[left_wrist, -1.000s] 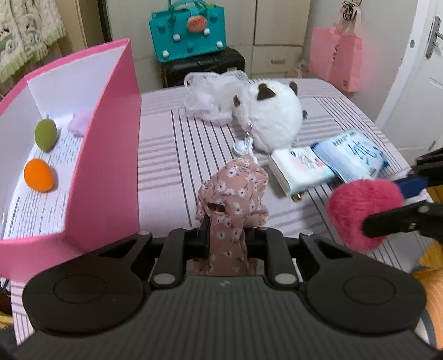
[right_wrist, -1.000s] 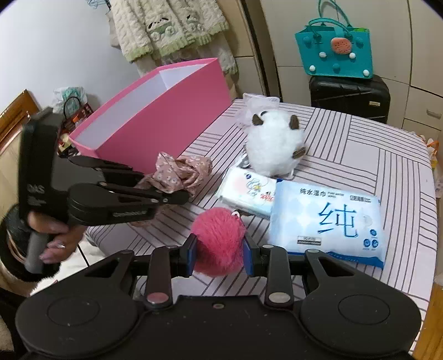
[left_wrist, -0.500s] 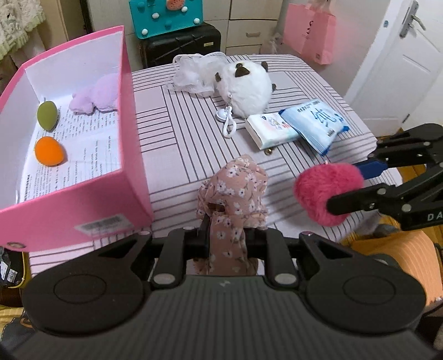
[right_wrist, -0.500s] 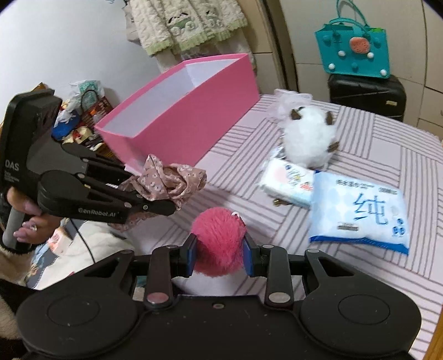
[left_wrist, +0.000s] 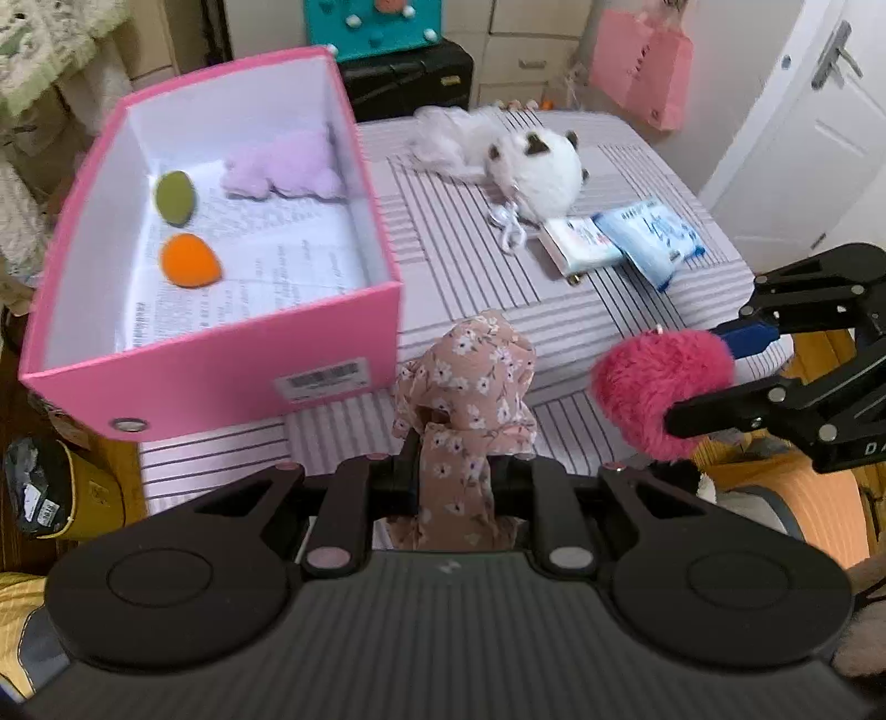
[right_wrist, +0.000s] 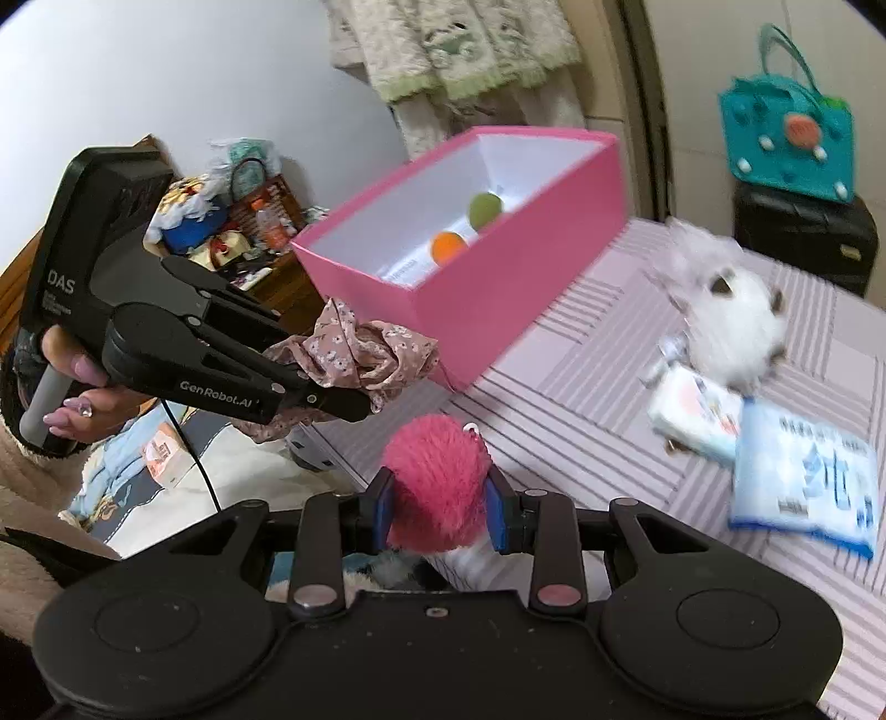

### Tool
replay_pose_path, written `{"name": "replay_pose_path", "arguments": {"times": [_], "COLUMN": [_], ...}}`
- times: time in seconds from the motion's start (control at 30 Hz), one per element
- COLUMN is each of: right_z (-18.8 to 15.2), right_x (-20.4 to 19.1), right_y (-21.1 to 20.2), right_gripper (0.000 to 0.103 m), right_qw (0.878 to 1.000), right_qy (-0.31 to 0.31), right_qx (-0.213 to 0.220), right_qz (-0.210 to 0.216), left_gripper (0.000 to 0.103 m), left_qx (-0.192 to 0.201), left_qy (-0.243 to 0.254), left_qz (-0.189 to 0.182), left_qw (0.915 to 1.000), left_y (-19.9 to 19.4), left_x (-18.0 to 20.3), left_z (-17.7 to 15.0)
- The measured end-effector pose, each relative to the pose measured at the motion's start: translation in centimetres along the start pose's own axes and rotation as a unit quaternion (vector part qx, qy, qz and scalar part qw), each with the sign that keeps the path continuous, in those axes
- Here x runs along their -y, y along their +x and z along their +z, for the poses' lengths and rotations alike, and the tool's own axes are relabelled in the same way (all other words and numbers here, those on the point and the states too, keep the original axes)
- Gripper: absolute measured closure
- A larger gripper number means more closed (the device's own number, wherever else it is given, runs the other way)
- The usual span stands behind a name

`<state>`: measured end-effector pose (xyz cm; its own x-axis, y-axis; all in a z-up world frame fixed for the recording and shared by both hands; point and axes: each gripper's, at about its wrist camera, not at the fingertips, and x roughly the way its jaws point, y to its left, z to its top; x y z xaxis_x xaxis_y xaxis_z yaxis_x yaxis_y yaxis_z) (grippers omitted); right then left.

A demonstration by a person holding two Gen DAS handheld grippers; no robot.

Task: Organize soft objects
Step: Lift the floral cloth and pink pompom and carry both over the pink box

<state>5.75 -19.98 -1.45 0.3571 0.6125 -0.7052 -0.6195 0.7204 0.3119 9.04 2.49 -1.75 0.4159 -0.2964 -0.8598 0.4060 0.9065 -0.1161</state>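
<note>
While both tongs [left_wrist: 454, 476] [right_wrist: 440, 509] stay clamped on scrunchie [left_wrist: 465, 387] and pompom [right_wrist: 437, 482], the box [left_wrist: 221, 382] looms nearer.

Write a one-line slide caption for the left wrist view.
Left gripper grips a floral scrunchie near the pink box; right gripper carries a pink pompom.

A teal bag [left_wrist: 372, 25] sits on a black case [left_wrist: 410, 80]; a pink bag [left_wrist: 642, 83] hangs nearby.

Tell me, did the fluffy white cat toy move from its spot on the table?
No. The white cat toy lies beside the tissue packs, as before; only the cameras moved.
</note>
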Motion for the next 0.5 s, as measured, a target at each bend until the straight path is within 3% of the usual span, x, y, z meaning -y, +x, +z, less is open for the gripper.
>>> {"name": "replay_pose_path", "arguments": {"times": [0.37,0.5], "right_z": [4.6,6.6], "right_x": [-1.8,-2.3], "right_y": [1.8,2.4], "right_gripper": [0.065,0.065], "right_qw": [0.999,0.996], "right_qy": [-0.043,-0.065], "right_qx": [0.028,0.054], "right_qz": [0.009,-0.011], "left_gripper": [0.085,0.085], "left_qx": [0.076,0.101], "left_qy": [-0.016,-0.026], "left_qz": [0.006,0.006], "left_qw": [0.9970,0.9945], "left_y": [-4.5,-5.1], "left_x": [-3.5,-5.5], "left_z": [0.6,2.1]}}
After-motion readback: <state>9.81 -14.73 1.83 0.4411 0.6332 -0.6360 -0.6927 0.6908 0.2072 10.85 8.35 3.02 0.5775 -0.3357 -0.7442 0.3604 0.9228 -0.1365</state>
